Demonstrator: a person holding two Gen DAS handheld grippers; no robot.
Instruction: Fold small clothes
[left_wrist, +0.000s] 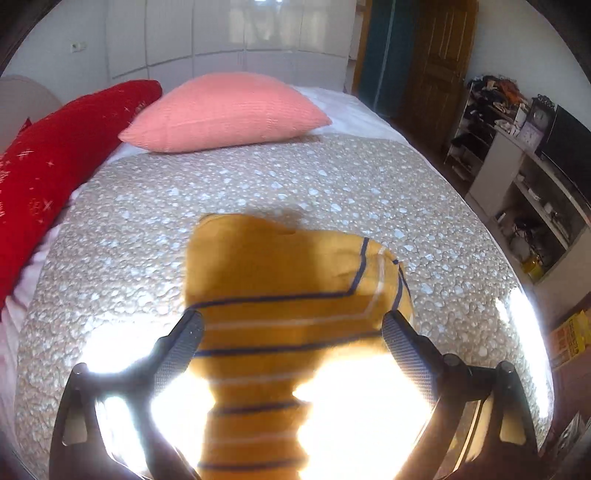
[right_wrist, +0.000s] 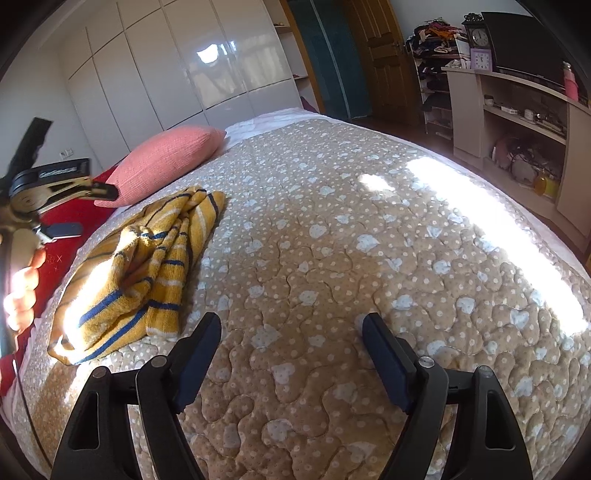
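- Nearest the lens in the left wrist view, the left gripper (left_wrist: 291, 325) has its fingers spread wide, released, with the striped yellow garment (left_wrist: 284, 280) lying between and beyond the tips; I cannot tell whether either pad touches the cloth.
- In the right wrist view the right gripper (right_wrist: 291, 332) is also spread open and holds nothing, hovering over bare quilt (right_wrist: 369, 229).
- The garment (right_wrist: 147, 266) sits left of centre in that frame, bunched and creased, not laid flat, on the quilt just below the pink pillow (right_wrist: 166, 162).
- Its long axis runs from lower left to upper middle of the right view, and straight up the frame in the left view.
- The left gripper (right_wrist: 70, 206), seen at the left edge of the right view, appears nearer to the cloth; the right one stands apart from it, with the cloth off to its left.
- My judgement: folding has not begun, and the next move needs the cloth spread flat, the left gripper best placed to grasp.
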